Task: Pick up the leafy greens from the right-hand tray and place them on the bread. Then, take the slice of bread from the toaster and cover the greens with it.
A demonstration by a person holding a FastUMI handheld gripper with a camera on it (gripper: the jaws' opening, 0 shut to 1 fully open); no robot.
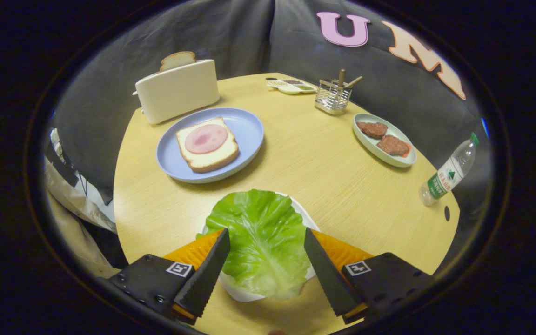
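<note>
A green lettuce leaf (261, 242) lies on a white tray (240, 291) right between my fingers. My gripper (266, 237) is open, one finger on each side of the leaf, neither pressing on it. Beyond the leaf, a blue plate (245, 126) carries a slice of bread (207, 151) topped with a pink round of ham (206, 138). Behind the plate stands a white toaster (177, 90) with a second bread slice (177, 60) poking out of its slot.
A pale oval dish (365, 142) with two brown patties sits far right on the round wooden table (314, 163). A wire utensil holder (333, 97) and a small condiment tray (291, 85) stand at the back. A plastic bottle (447, 176) lies at the right edge.
</note>
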